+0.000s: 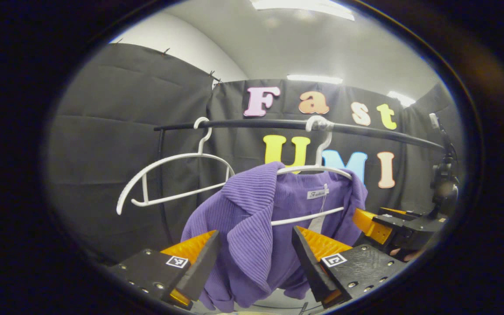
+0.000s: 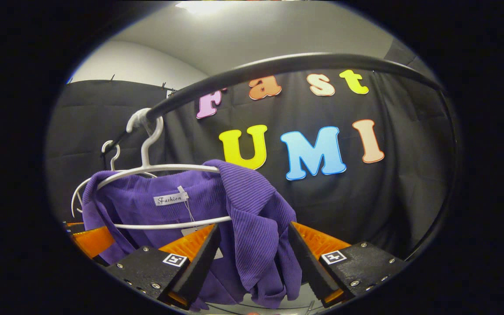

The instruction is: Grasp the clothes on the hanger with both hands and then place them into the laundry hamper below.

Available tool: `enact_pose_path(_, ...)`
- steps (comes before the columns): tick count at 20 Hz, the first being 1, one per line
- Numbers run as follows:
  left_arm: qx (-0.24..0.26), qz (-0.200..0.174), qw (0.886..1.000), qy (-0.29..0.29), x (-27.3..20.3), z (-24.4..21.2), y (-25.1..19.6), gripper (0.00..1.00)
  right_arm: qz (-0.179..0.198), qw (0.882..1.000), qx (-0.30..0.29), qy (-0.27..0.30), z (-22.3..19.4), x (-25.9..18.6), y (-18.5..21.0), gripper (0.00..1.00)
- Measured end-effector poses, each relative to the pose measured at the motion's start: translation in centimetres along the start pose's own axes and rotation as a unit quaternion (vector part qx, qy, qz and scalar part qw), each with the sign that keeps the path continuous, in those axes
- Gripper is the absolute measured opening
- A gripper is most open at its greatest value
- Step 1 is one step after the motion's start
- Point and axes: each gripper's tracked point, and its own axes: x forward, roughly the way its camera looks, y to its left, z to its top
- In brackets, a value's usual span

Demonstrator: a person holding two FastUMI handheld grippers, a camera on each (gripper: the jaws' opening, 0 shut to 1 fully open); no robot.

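Rail (image 1: 278, 124) | purple top (image 1: 252, 227) hung | left gripper (image 1: 254, 249), right gripper (image 2: 252, 247) level, wide open, straddling shoulders

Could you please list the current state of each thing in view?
Purple garment: draped on its hanger, not pulled off.
Garment's white hanger: hooked on the rail.
Second white hanger: bare, tilted.
Left gripper: open around a shoulder fold.
Right gripper: open around the other fold.
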Motion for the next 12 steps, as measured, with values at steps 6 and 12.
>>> enact_pose_path(6,0.006,0.068,0.998,-0.003,2.7,-0.6,1.1,0.96,0.024,1.000,-0.008,0.004,-1.4,3.6,-0.8,0.95)
enact_pose_path(12,0.010,0.128,0.992,-0.009,1.8,-0.8,3.5,0.39,0.067,0.998,-0.018,-0.004,-1.7,4.7,0.1,0.74)
